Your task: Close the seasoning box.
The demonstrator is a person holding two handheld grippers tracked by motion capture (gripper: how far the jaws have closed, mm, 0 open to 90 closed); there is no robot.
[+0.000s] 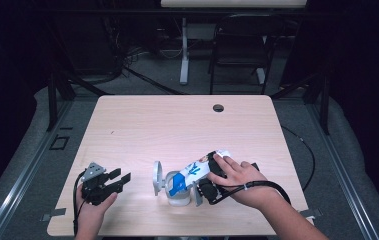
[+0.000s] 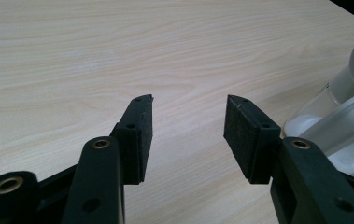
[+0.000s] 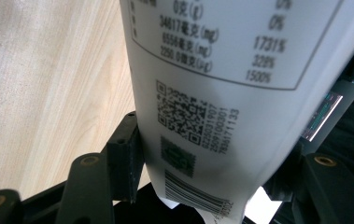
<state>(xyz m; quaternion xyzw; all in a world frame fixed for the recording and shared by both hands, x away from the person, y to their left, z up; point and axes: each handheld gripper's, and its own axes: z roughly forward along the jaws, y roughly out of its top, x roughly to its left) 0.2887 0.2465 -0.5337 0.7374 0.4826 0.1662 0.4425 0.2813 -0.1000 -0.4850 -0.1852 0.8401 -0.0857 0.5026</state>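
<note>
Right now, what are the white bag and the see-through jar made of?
The white bag looks like smooth, slightly glossy plastic film or coated paper: it curves softly and carries printed codes. The jar seems clear glass or hard plastic, since light shines through its wall; I can't tell which.

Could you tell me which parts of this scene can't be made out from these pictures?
- High view: the mouth of the white packet is hidden where it meets the clear jar; whether anything pours is too small to tell.
- Right gripper view: the packet's top and base are cut off by the frame; the right hand-held gripper has its far pad hidden behind it.
- Left gripper view: the jar is cut off by the right edge.
</note>
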